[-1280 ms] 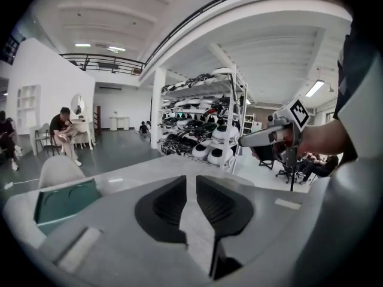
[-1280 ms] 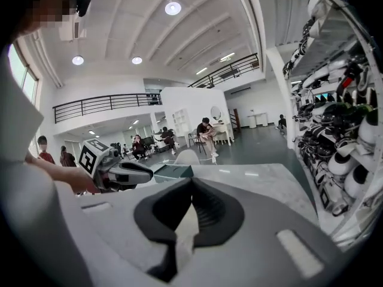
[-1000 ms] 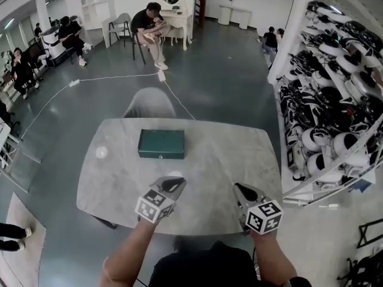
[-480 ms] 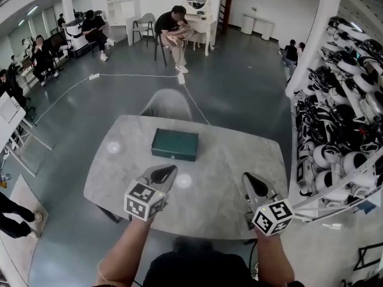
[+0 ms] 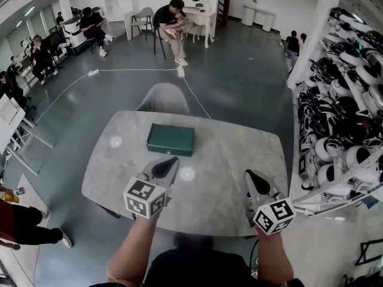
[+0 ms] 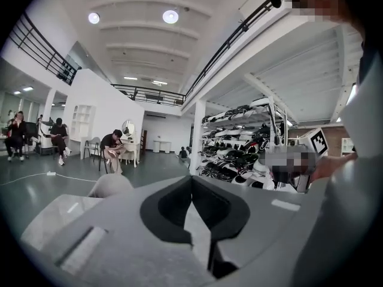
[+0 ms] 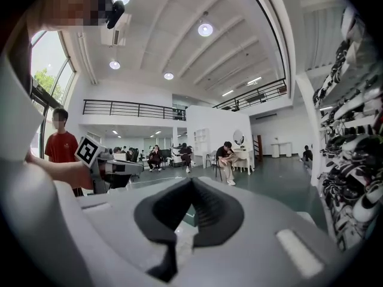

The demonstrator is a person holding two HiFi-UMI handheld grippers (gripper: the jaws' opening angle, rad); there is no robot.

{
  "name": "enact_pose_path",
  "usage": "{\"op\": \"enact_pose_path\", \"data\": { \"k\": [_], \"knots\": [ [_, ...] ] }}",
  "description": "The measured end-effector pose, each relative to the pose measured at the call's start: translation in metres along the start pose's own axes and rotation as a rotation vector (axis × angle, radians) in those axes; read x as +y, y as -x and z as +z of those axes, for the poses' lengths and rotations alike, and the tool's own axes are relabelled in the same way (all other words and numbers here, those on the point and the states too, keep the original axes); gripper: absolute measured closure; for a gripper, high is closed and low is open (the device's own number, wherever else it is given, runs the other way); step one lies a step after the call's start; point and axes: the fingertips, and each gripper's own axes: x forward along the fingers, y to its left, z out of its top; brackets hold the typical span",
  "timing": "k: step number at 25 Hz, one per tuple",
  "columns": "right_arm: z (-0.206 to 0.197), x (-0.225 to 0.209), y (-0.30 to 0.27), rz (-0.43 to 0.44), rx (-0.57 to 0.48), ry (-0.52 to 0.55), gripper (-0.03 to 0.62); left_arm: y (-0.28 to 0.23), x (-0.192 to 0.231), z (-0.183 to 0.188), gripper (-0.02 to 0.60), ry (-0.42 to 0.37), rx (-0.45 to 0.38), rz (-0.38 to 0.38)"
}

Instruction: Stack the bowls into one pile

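Bowls: not in any view. Both grippers are closed and empty above the table.
Left gripper (image 5: 169, 162) has its jaws pressed together with nothing between them. Right gripper (image 5: 249, 176) is the same, pads meeting and nothing held. Both are over the near part of the grey table (image 5: 239, 151), well apart, pointing roughly level and away from the person. A green box (image 5: 170, 139) lies flat near the table's middle, just beyond the left gripper and clear of both. A grey chair (image 5: 164, 97) stands at the far edge, and a loaded rack (image 5: 347, 100) runs along the right.
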Motion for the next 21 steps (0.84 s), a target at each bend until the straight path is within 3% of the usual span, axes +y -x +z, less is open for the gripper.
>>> {"op": "enact_pose_path", "data": {
  "k": [8,21],
  "knots": [
    [-0.005,-0.010,0.001,-0.007,0.028,0.029,0.594,-0.007,0.008,-0.017,0.571,-0.001,0.031,0.025],
    [0.001,-0.027,0.004,-0.032,0.015,0.023,0.594,-0.017,-0.001,0.007,0.571,-0.034,0.002,0.003]
  ]
}}
